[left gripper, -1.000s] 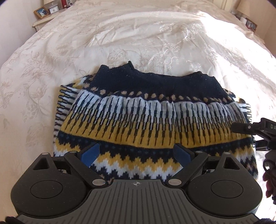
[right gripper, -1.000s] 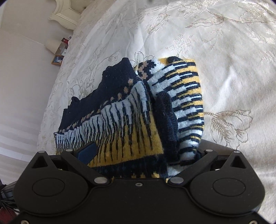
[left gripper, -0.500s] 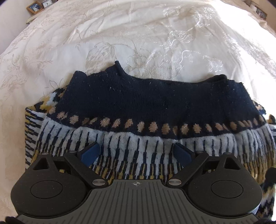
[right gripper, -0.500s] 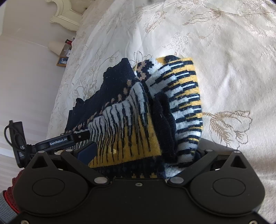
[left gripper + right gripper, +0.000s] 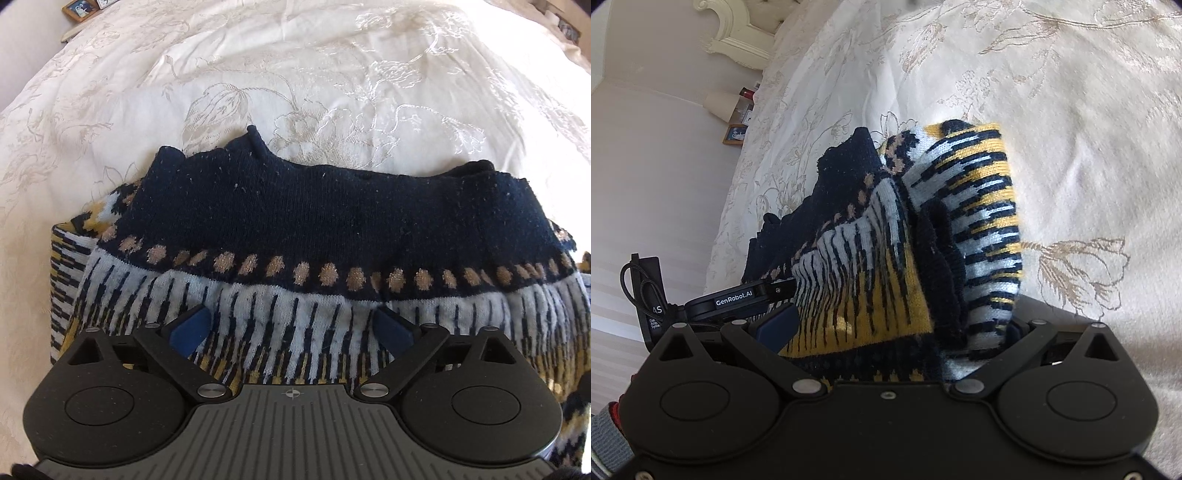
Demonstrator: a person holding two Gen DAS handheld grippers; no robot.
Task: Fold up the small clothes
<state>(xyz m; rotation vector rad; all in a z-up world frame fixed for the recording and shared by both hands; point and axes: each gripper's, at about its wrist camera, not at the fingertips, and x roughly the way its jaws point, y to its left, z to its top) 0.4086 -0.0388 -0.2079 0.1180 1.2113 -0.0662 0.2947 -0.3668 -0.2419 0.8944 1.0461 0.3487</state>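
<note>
A knitted sweater [image 5: 314, 229] in navy, white and yellow lies folded on the bed, its navy collar band on the far side. My left gripper [image 5: 291, 328] hovers open over the white striped band, blue pads [image 5: 190, 328] wide apart with nothing between them. In the right wrist view the sweater [image 5: 886, 258] is seen from its side, with a folded striped sleeve [image 5: 982, 221] on the right. My right gripper [image 5: 894, 328] is open around this near edge; its right pad is hidden by fabric. The left gripper [image 5: 738, 301] shows at the left, level with the sweater.
A cream bedspread [image 5: 332, 74] with embroidered flowers covers the bed on all sides. A bedside table with a picture frame [image 5: 79, 7] stands at the far left. A white headboard [image 5: 738, 40], a lamp [image 5: 718, 105] and a sleeve [image 5: 605, 435] show in the right wrist view.
My left gripper has moved forward over the sweater, from its yellow hem end up to the white striped band, and has come into the right wrist view. The right gripper has barely moved.
</note>
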